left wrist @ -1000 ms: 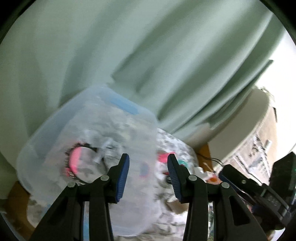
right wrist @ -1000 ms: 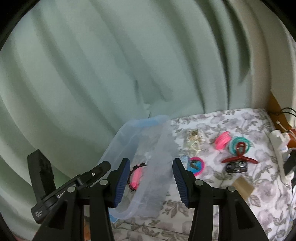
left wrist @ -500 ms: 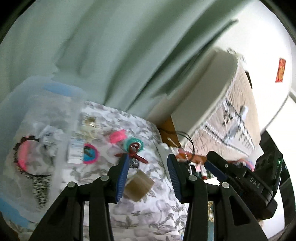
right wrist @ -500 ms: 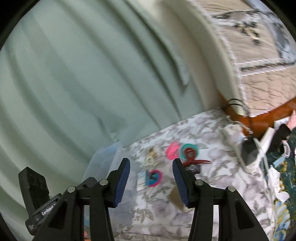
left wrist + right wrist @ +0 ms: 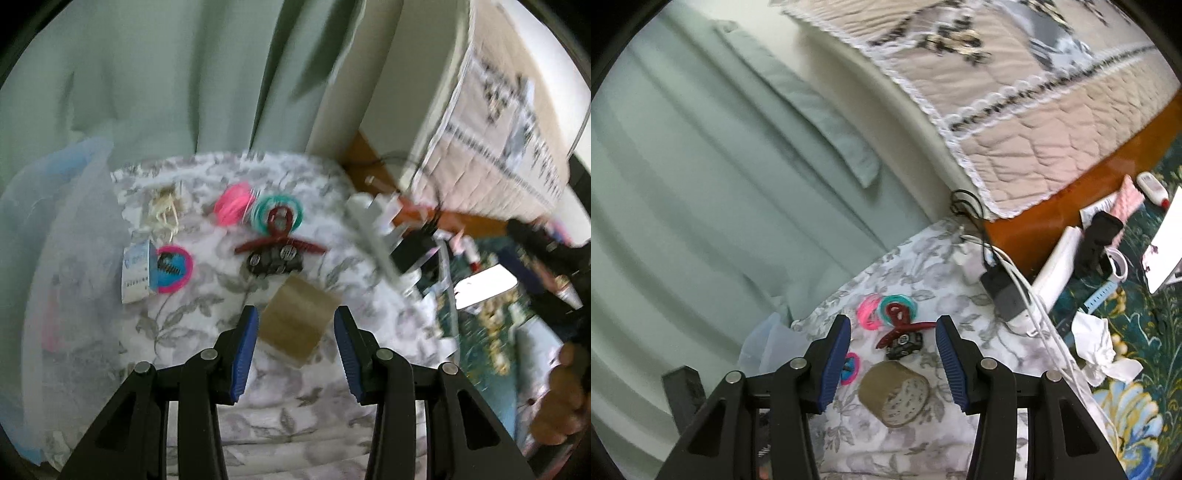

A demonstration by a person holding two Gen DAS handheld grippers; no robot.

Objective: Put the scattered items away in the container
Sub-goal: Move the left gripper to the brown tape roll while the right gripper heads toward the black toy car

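Note:
Small items lie scattered on a floral cloth (image 5: 207,321): a brown tape roll (image 5: 299,317), a red hair clip (image 5: 280,240) on a black piece (image 5: 275,260), pink hair ties (image 5: 232,205), teal hair ties (image 5: 277,210), a pink ring on a blue card (image 5: 170,269) and a pale clip (image 5: 164,205). The clear plastic container (image 5: 48,258) stands at the left, blurred. My left gripper (image 5: 295,314) is open, with the tape roll just beyond its tips. My right gripper (image 5: 894,321) is open too, above the tape roll (image 5: 894,393) and red clip (image 5: 905,328), touching neither.
A white power strip (image 5: 1052,273) with a black charger (image 5: 1001,291) and cables lies at the cloth's right edge. Crumpled tissue (image 5: 1097,350) and clutter sit on the dark flowered cover beyond. A green curtain (image 5: 701,184) hangs behind. A person's hand (image 5: 561,398) shows at right.
Both views have swung right, away from the container and over the scattered items, and dipped lower. The tape roll now sits straight ahead of both grippers. Neither jaw opening has changed.

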